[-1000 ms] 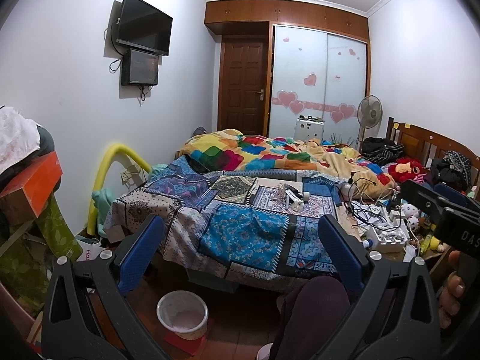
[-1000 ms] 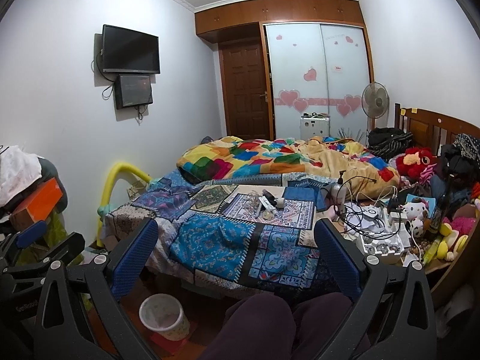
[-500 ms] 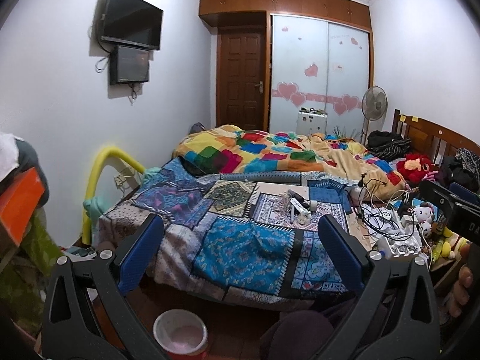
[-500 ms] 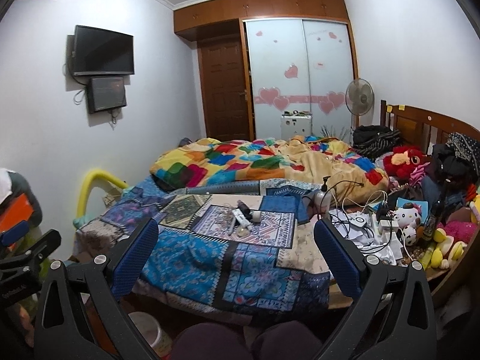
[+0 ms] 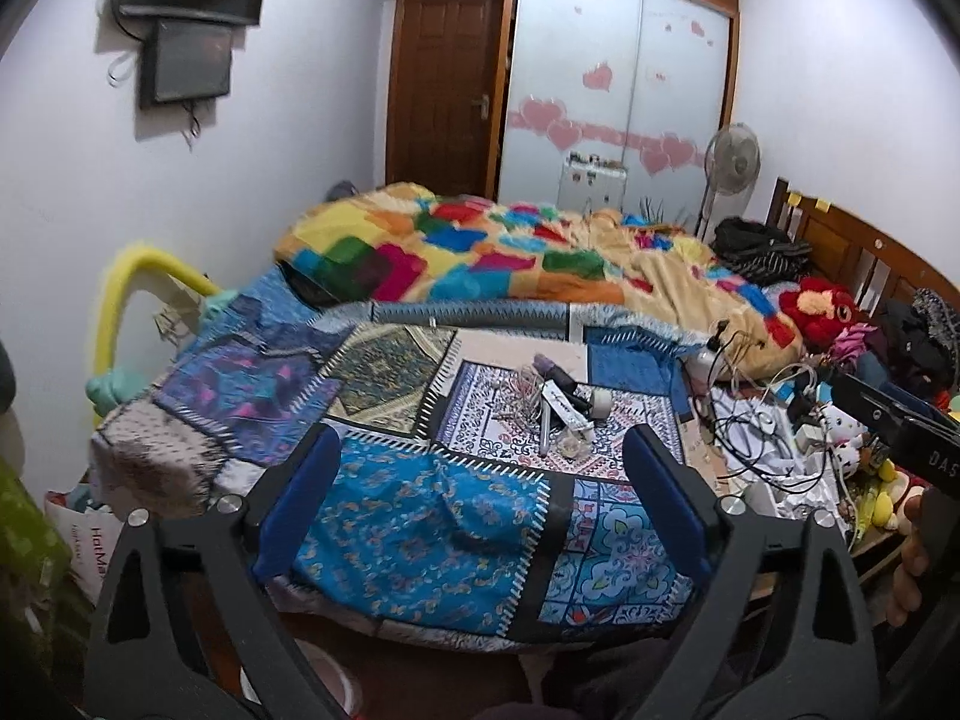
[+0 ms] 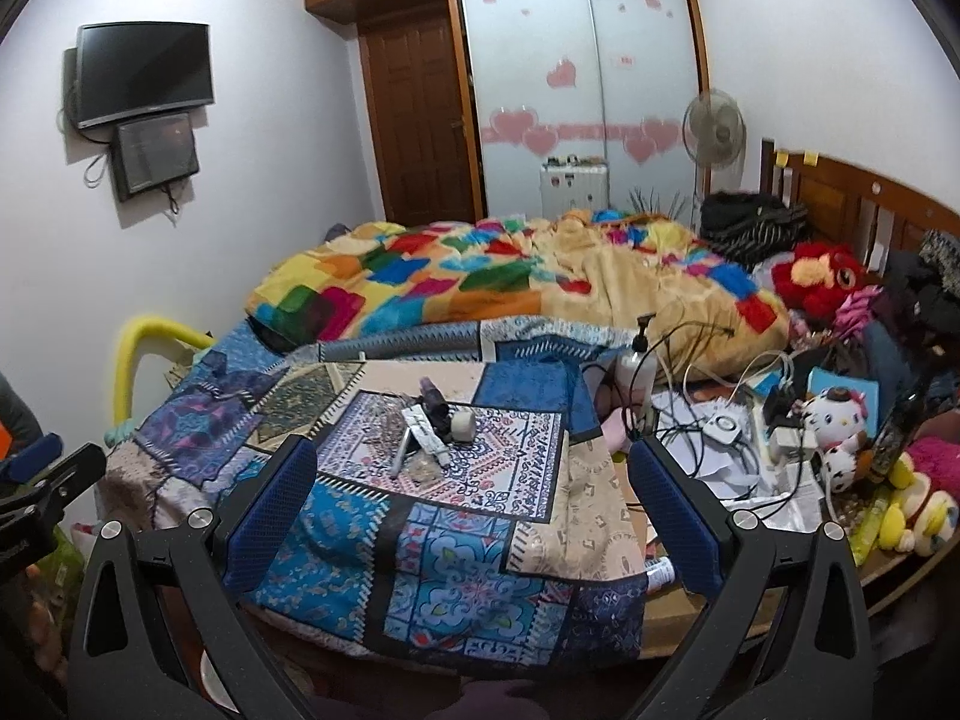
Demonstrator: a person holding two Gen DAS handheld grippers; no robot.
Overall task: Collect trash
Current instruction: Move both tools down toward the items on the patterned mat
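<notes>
Left gripper (image 5: 480,501): jaws wide apart, nothing between them, low centre of the left wrist frame. Trash pile (image 5: 561,411) sits on the patterned patchwork quilt (image 5: 420,528) of the bed, above and a bit right of the midline between the jaws, well apart from the tips. Pile looks like a tangle of thin wire or wrapper bits, a white stick-like packet, a dark tube and a small tape roll; exact items too small to tell. Longest piece, the white packet, runs diagonally, upper left to lower right.

Right gripper (image 6: 474,480): jaws also spread open, empty. In the right wrist frame the same pile (image 6: 429,426) lies just above the left blue pad (image 6: 273,516), left of centre, nearer to the tips than in the other view. Judgement: right gripper is the closer one; reach goes forward and slightly left, and the wrist would need to turn so the jaws cross the packet's diagonal axis. Cable clutter (image 6: 708,420) and a pump bottle (image 6: 636,360) crowd the right of the frame, apart from the pile.

Versus the earlier frames: both cameras have moved in toward the bed and risen. The bin has dropped from clear view to a sliver at the lower left frame edge (image 5: 336,684), the pile looms larger, and both sets of jaws are open as before.
</notes>
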